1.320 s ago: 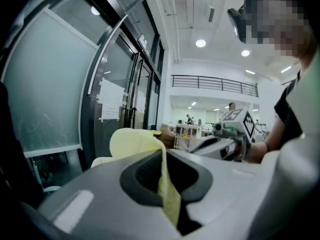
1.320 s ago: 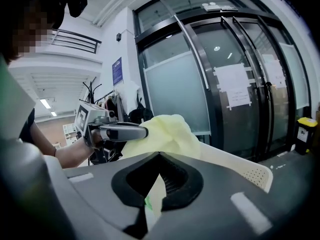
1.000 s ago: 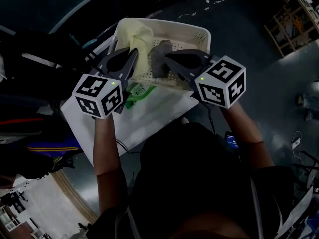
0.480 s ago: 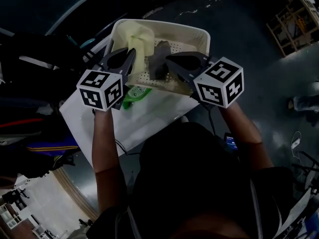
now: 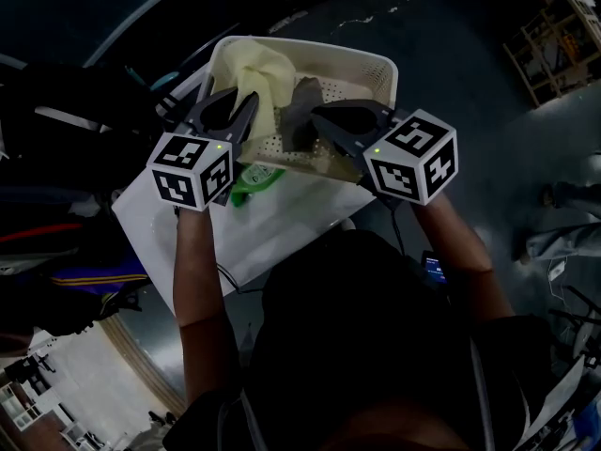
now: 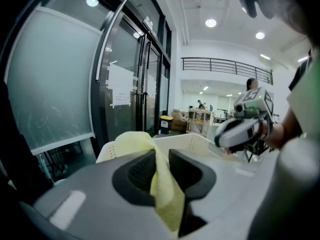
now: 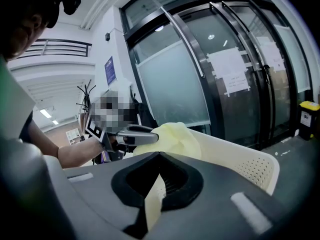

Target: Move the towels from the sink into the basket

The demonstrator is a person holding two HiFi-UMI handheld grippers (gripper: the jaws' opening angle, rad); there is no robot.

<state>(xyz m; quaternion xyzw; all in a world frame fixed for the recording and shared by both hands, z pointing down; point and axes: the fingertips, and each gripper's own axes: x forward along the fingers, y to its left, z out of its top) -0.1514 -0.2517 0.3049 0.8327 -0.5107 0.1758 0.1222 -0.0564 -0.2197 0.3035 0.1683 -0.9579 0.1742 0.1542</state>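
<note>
A white perforated basket [image 5: 376,64] stands at the far end of a white sink top [image 5: 282,228]. A pale yellow towel [image 5: 263,69] drapes over its left side, and a grey towel [image 5: 302,101] lies inside. My left gripper [image 5: 246,111] hangs over the basket's near left. Its jaws have just been opening and stand slightly apart, with the yellow towel [image 6: 162,184] hanging loose between them. My right gripper [image 5: 315,116] is over the basket's middle. It is shut on a strip of the yellow towel [image 7: 154,199].
A green object [image 5: 252,178] lies on the sink top just in front of the basket, under my left gripper. Dark floor surrounds the sink top. Dark glass doors [image 7: 235,79] stand beyond the basket. A wooden rack [image 5: 554,36] is at the far right.
Both grippers have sunk a little toward the basket with the yellow towel, which now lies more over the basket's left side.
</note>
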